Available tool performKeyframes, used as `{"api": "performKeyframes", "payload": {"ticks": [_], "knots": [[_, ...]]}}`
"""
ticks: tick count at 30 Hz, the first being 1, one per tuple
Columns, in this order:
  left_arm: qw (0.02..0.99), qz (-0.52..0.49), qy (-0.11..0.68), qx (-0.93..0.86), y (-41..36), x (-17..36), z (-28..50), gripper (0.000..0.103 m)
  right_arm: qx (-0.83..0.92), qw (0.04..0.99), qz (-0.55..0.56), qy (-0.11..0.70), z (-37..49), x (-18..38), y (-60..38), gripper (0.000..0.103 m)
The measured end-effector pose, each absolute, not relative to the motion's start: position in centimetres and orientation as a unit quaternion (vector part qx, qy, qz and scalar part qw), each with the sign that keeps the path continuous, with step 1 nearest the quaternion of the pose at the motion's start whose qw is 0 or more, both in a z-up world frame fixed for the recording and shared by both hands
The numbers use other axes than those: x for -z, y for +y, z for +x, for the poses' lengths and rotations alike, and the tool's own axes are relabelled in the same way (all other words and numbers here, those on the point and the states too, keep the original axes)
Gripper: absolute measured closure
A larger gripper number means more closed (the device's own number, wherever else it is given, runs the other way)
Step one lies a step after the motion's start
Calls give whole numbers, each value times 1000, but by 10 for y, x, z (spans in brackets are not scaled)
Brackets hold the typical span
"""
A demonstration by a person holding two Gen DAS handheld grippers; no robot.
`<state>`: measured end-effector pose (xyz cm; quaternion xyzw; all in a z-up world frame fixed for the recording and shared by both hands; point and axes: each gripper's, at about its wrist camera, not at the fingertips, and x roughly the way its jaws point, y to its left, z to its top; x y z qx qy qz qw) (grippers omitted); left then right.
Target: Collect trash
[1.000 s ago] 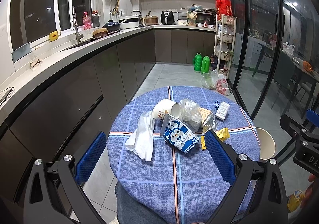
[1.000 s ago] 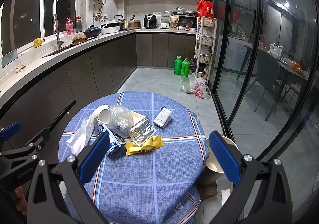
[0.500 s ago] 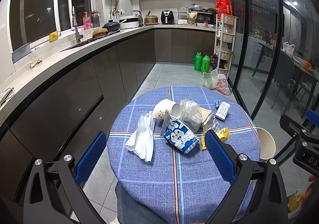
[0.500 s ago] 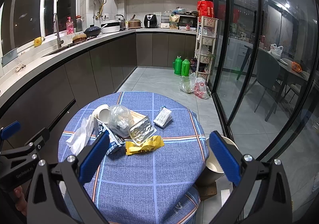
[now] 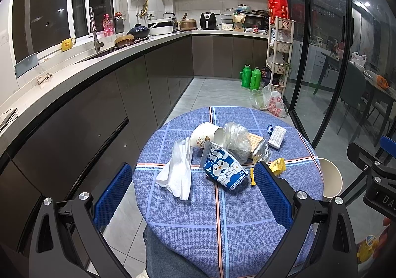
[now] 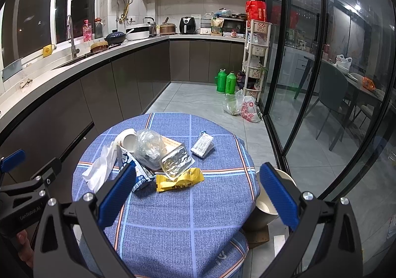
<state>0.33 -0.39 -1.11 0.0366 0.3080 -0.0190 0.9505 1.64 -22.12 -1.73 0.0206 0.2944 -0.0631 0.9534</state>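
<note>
Trash lies in a heap on a round table with a blue checked cloth [image 5: 222, 223] [image 6: 183, 223]: a white tissue [image 5: 179, 171] [image 6: 100, 166], a tipped paper cup [image 5: 204, 134] [image 6: 127, 138], a blue penguin wet-wipe pack [image 5: 225, 170] [image 6: 138, 174], a crumpled clear bag [image 5: 237, 140] [image 6: 148, 144], a silver foil tray [image 6: 177, 160] [image 5: 261, 151], a yellow wrapper [image 6: 179, 179] [image 5: 277, 166] and a small white packet [image 5: 277, 137] [image 6: 203, 145]. My left gripper [image 5: 190, 194] is open above the near table. My right gripper [image 6: 198, 194] is open too, holding nothing.
A beige bin [image 5: 330, 180] [image 6: 271, 198] stands at the table's right edge. A counter with dark cabinets [image 5: 104, 95] runs along the left. Glass sliding doors [image 6: 304, 75] close the right side. Green flasks [image 6: 224, 81] and plastic bags [image 6: 243, 107] sit on the far floor.
</note>
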Motion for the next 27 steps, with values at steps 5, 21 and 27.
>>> {"api": "performKeyframes", "payload": {"ticks": [5,21,27], "knots": [[950,36,309,20,-4,13,4,8,63,953,21,295,17,18,-221,3],[950,37,309,20,-4,13,4,8,62,953,20,297,17,18,-221,3],[950,37,310,19,-4,13,4,8,62,953,20,297,17,19,-221,3]]}}
